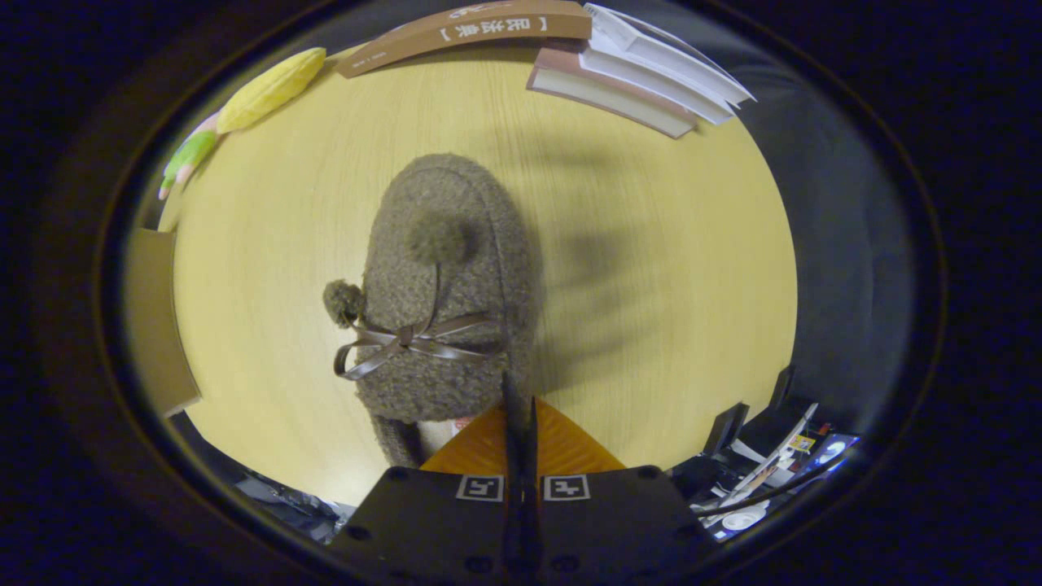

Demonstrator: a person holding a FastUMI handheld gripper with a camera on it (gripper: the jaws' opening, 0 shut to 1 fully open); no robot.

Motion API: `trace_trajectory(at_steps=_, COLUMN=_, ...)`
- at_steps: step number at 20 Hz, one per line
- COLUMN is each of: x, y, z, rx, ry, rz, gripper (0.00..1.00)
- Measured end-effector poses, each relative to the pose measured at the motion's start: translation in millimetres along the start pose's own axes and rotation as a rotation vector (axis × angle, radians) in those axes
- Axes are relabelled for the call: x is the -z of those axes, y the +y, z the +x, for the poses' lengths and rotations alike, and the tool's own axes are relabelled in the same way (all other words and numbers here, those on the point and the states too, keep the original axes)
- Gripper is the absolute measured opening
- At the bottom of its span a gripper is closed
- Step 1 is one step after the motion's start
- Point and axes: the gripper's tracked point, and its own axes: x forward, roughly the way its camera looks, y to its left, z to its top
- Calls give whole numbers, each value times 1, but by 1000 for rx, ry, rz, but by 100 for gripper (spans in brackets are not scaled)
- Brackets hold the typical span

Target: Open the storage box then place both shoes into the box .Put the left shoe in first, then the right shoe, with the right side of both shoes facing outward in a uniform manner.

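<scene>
A fuzzy brown shoe (444,285) with two pom-poms and a shiny ribbon bow points its toe away from me. My gripper (518,392) is shut on the right rim of the shoe's opening, with the two fingers almost touching. The shoe's shadow falls well off to its right on the yellow wooden table (269,244), so the shoe looks lifted off it. A tan flat panel (155,321), possibly part of the storage box, stands at the table's left edge, left of the shoe; I cannot tell whether it is open.
Beyond the shoe, at the far side of the table, lie a brown book (472,31) and a stack of books (643,77). A yellow and green plush toy (252,102) rests at the far left corner. Cluttered equipment (773,464) sits below the table's near right edge.
</scene>
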Motion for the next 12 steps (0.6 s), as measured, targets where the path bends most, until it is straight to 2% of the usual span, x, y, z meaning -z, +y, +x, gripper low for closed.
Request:
trace_trajectory(at_steps=6, x=-8, y=0, z=-48, rx=45, ry=-82, rz=16, gripper=4)
trace_trajectory(at_steps=12, x=-7, y=38, z=-115, rx=77, ry=-166, rz=-36, gripper=4)
